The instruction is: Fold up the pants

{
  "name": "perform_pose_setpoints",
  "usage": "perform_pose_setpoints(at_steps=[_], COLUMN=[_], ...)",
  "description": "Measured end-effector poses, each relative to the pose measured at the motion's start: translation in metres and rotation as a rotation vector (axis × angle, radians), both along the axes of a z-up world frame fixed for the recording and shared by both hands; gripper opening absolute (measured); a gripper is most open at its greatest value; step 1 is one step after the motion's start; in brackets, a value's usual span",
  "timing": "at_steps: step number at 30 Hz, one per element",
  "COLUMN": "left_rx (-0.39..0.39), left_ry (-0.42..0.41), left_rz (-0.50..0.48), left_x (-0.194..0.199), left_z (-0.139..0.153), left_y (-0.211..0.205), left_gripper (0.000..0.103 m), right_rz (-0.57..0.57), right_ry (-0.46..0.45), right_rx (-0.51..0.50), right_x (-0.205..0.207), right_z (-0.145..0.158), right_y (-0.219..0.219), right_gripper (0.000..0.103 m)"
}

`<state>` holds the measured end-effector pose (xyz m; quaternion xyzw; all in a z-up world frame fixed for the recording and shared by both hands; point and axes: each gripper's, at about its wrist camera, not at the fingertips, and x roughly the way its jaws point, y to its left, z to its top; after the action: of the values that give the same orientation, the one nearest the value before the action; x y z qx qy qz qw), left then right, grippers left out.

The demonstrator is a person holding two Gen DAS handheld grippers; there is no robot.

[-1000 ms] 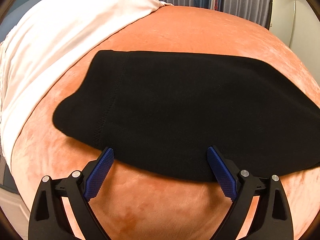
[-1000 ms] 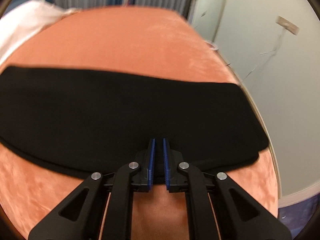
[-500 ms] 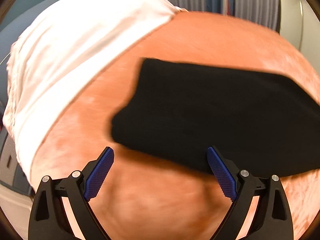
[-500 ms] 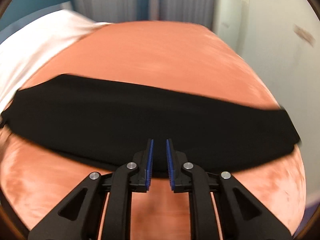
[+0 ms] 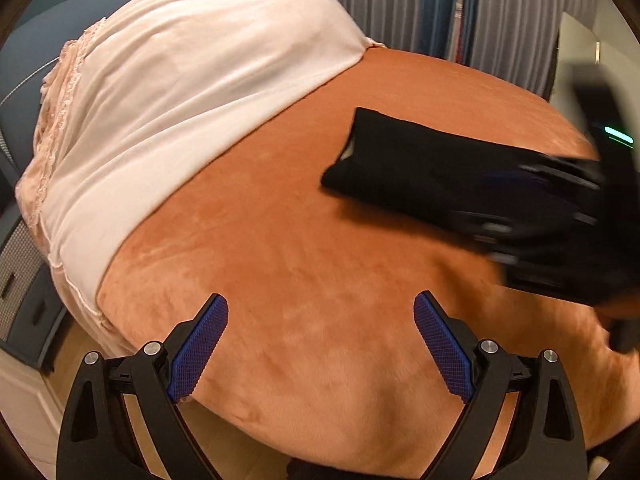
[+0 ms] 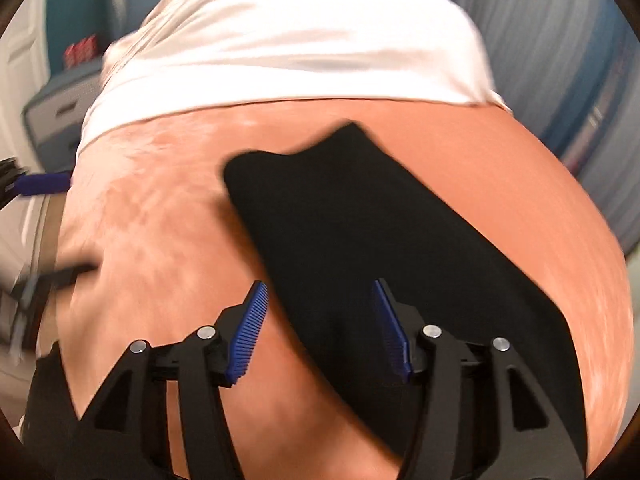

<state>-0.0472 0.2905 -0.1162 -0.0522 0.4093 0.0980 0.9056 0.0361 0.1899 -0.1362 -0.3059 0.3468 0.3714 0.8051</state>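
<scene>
The black pants lie as a long folded strip on the orange blanket. My left gripper is open over bare blanket, with the pants' end up and to its right. In the right wrist view the pants run diagonally from the centre to the lower right. My right gripper hovers over them with its jaws opening. Fabric shows between the blue pads, which do not press on it. The right gripper's blurred black body covers the pants' right part in the left wrist view.
A white sheet covers the far left of the bed. Grey and blue curtains hang behind it. A grey drawer unit stands off the bed's left edge. One blue pad of the left gripper shows at the left edge.
My left gripper has drawn left, off the pants' near edge, onto bare blanket. My right gripper has swung left and rolled, and its jaws have spread from nearly shut to wide.
</scene>
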Motion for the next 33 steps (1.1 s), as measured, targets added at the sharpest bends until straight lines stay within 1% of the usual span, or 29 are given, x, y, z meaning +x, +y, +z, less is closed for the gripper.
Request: perform_pose_setpoints(at_steps=[1,2,3,4,5,6,7,8,10,11,13,14,15,16,17,18,20,21,22,23,24,25,26,27,29,30,31,32,33], left_rx=[-0.007,-0.012,-0.013,-0.008,-0.002,0.005,0.008,0.001,-0.03,-0.051,-0.068,-0.067,-0.063,-0.06,-0.059,-0.057,-0.051,-0.049,-0.048,-0.049,-0.052,-0.055,-0.057,-0.057,-0.05,-0.044,-0.04,-0.037,-0.036], left_ry=[-0.005,-0.012,-0.015,-0.011,-0.007,-0.007,-0.009,-0.013,-0.022,-0.027,-0.034,-0.037,-0.04,-0.045,-0.052,-0.057,-0.055,-0.051,-0.047,-0.041,-0.038,-0.037,-0.036,-0.035,-0.04,-0.041,-0.043,-0.048,-0.053], left_rz=[-0.017,-0.033,-0.05,-0.061,-0.066,-0.068,-0.067,-0.065,-0.073,-0.076,-0.08,-0.082,-0.08,-0.079,-0.082,-0.079,-0.071,-0.063,-0.055,-0.049,-0.045,-0.043,-0.045,-0.052,-0.07,-0.081,-0.091,-0.108,-0.126], left_x=[-0.002,-0.006,-0.008,-0.009,-0.012,-0.011,-0.012,-0.011,-0.011,-0.01,-0.007,-0.008,-0.008,-0.008,-0.01,-0.011,-0.012,-0.011,-0.009,-0.008,-0.007,-0.006,-0.004,-0.002,0.003,0.005,0.008,0.011,0.012], left_z=[-0.002,-0.004,-0.007,-0.012,-0.015,-0.017,-0.018,-0.018,-0.018,-0.017,-0.015,-0.015,-0.013,-0.012,-0.009,-0.008,-0.008,-0.008,-0.008,-0.009,-0.008,-0.007,-0.005,-0.003,0.001,0.003,0.005,0.009,0.013], left_y=[-0.002,-0.006,-0.009,-0.011,-0.01,-0.013,-0.013,-0.014,-0.012,-0.011,-0.011,-0.012,-0.011,-0.01,-0.008,-0.006,-0.002,0.0,0.004,0.005,0.005,0.005,0.004,0.002,-0.006,-0.012,-0.017,-0.026,-0.035], left_gripper=[0.092,0.092,0.092,0.092,0.092,0.092,0.092,0.092,0.092,0.092,0.092,0.092,0.092,0.092,0.092,0.092,0.092,0.092,0.092,0.092,0.092,0.092,0.092,0.092,0.092,0.092,0.092,0.092,0.092], right_rz=[0.006,0.005,-0.015,-0.055,-0.086,-0.142,-0.182,-0.212,-0.238,-0.236,-0.194,-0.165,-0.145,-0.096,-0.06,-0.039,-0.04,-0.051,-0.061,-0.08,-0.118,-0.146,-0.19,-0.273,-0.371,-0.42,-0.49,-0.535,-0.601], right_ry=[0.005,0.018,0.027,0.043,0.092,0.132,0.141,0.125,0.102,0.117,0.192,0.185,0.13,0.082,0.104,0.121,0.125,0.138,0.143,0.142,0.127,0.122,0.118,0.101,0.07,0.052,0.041,0.043,0.049], right_rx=[-0.017,-0.03,-0.036,0.001,0.062,0.141,0.204,0.249,0.263,0.236,0.129,0.084,0.078,0.074,0.093,0.138,0.188,0.226,0.254,0.292,0.339,0.362,0.38,0.383,0.368,0.363,0.355,0.354,0.359], right_x=[0.009,0.013,0.021,0.032,0.043,0.059,0.069,0.077,0.086,0.089,0.088,0.08,0.07,0.057,0.05,0.045,0.044,0.044,0.045,0.041,0.038,0.037,0.035,0.034,0.036,0.036,0.038,0.041,0.046], right_z=[-0.006,-0.015,-0.021,-0.018,-0.01,0.004,0.018,0.029,0.04,0.034,0.001,-0.013,-0.015,-0.012,-0.009,0.001,0.014,0.025,0.028,0.035,0.044,0.046,0.046,0.045,0.043,0.042,0.042,0.038,0.036], right_y=[0.014,0.023,0.029,0.029,0.025,0.017,0.009,0.005,0.002,0.009,0.028,0.034,0.039,0.04,0.038,0.03,0.012,-0.003,-0.007,-0.02,-0.046,-0.051,-0.071,-0.102,-0.138,-0.159,-0.192,-0.209,-0.234], right_gripper=[0.053,0.047,0.039,0.029,0.02,0.018,0.016,0.016,0.016,0.016,0.023,0.034,0.038,0.054,0.063,0.062,0.061,0.057,0.05,0.05,0.049,0.05,0.05,0.05,0.049,0.046,0.033,0.017,0.012])
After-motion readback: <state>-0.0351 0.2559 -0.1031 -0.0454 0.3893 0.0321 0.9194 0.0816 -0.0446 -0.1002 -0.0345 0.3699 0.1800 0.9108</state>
